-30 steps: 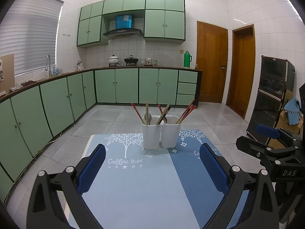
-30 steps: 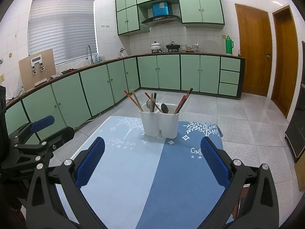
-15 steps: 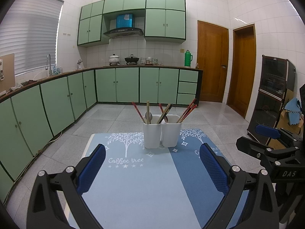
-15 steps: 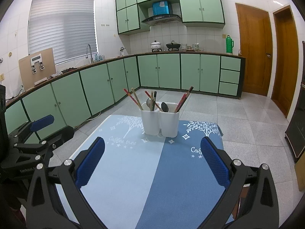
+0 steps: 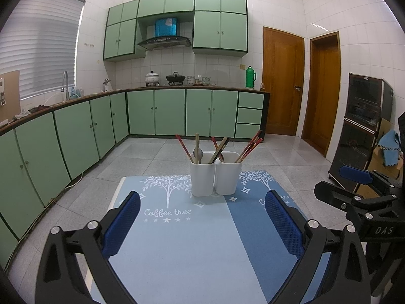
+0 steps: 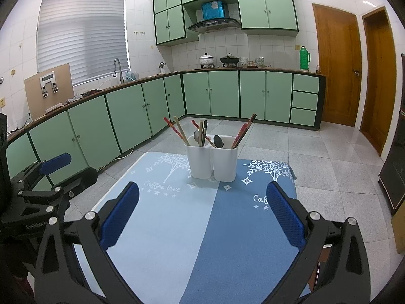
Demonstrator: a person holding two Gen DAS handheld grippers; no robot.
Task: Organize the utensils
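Note:
Two white utensil cups stand side by side at the far middle of the blue table mat, the left cup (image 5: 202, 174) and the right cup (image 5: 227, 173); they also show in the right wrist view (image 6: 199, 160) (image 6: 225, 162). They hold red and brown chopsticks (image 5: 249, 145) and spoons (image 6: 218, 141). My left gripper (image 5: 202, 221) is open and empty, well short of the cups. My right gripper (image 6: 202, 216) is open and empty, also short of them. Each gripper shows at the edge of the other's view.
The blue mat (image 5: 182, 240) with "Coffee tree" print covers the small table. Green kitchen cabinets (image 5: 76, 131) run along the left and back. A dark cabinet (image 5: 362, 131) stands on the right. Tiled floor surrounds the table.
Both views shifted very slightly; the cups sit a touch nearer. The grippers stay open.

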